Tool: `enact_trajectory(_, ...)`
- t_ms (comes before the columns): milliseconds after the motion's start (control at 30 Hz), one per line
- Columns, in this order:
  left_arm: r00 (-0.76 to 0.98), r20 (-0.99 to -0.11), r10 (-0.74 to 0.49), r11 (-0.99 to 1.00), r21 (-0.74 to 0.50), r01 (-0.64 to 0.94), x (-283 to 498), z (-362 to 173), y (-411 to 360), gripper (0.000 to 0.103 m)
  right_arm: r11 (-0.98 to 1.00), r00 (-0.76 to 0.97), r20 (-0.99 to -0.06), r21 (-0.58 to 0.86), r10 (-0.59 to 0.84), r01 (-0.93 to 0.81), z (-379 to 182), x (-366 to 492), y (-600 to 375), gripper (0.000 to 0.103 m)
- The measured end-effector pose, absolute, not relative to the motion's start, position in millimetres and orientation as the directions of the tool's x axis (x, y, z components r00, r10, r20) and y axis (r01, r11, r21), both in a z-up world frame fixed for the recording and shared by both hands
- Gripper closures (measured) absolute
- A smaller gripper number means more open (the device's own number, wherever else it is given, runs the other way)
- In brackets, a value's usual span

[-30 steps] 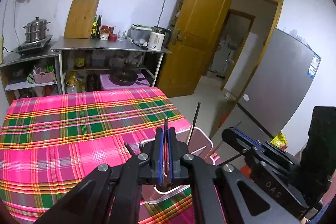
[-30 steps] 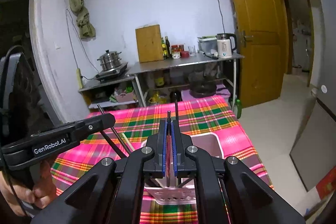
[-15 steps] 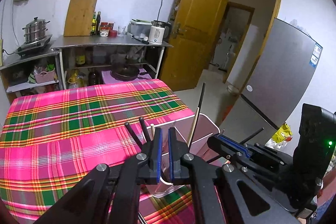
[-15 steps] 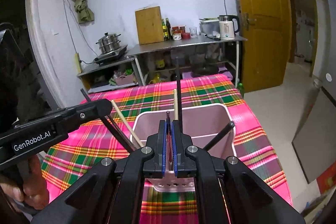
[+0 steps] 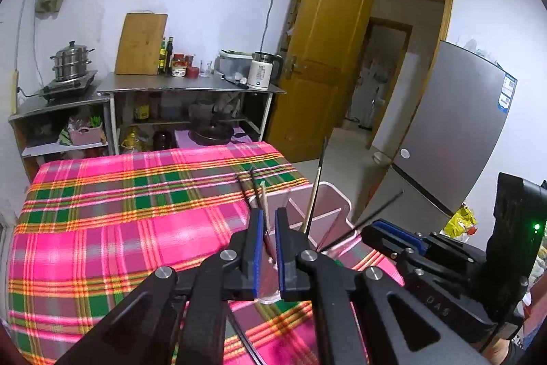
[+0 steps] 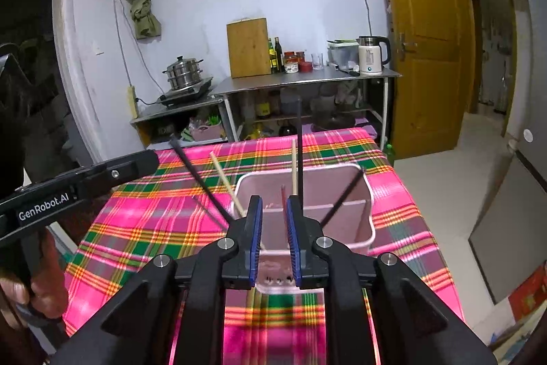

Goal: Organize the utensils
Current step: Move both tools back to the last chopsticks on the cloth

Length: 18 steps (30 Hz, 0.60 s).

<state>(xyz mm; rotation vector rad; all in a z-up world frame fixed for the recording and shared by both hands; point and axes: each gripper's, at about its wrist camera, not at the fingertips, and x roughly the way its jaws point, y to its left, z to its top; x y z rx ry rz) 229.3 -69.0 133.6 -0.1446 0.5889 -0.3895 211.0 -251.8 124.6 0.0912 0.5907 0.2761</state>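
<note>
Where the right gripper (image 6: 274, 202) points, one pink utensil holder (image 6: 371, 221) stands directly ahead of and just below its fingertips, on the pink plaid tablecloth (image 6: 143, 228). The holder has one inner divider.

Count of chopsticks in the holder, from the right wrist view:
- Black, three: one upright black chopstick (image 6: 299, 142) beyond the right fingertip, one leaning left (image 6: 196, 171), one leaning right (image 6: 345, 197).
- Pale wood, two: one upright (image 6: 293, 163), one leaning left (image 6: 224, 182).
- Red, one: the red chopstick (image 6: 283, 195), seen through the gap between the right gripper's fingers.
- A further faint dark line beside the left-leaning black one could not be confirmed.

The right gripper's jaws have just been opening. The red chopstick is between them but the pads do not press it, so it is released.

The left gripper (image 5: 268, 214) has its jaws narrowly parted and grasps nothing. The holder lies just past its tips, slightly to the right. One hand (image 6: 30, 289) grips its handle.

A second ago each gripper was clenched on one stick above the holder. Both now stand parted, and the holder sits closer under the fingertips.
</note>
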Motion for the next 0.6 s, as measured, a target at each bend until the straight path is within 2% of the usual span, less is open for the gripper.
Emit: enact_trajectory(600,0.756,-0.556,-0.344,0.938,-0.248,0.244,141.1,80.2,-36.5,0.097,0.946,0.763,-0.566,0.113,0.313,-0.304,96.1,131.4,-221.9,0.088)
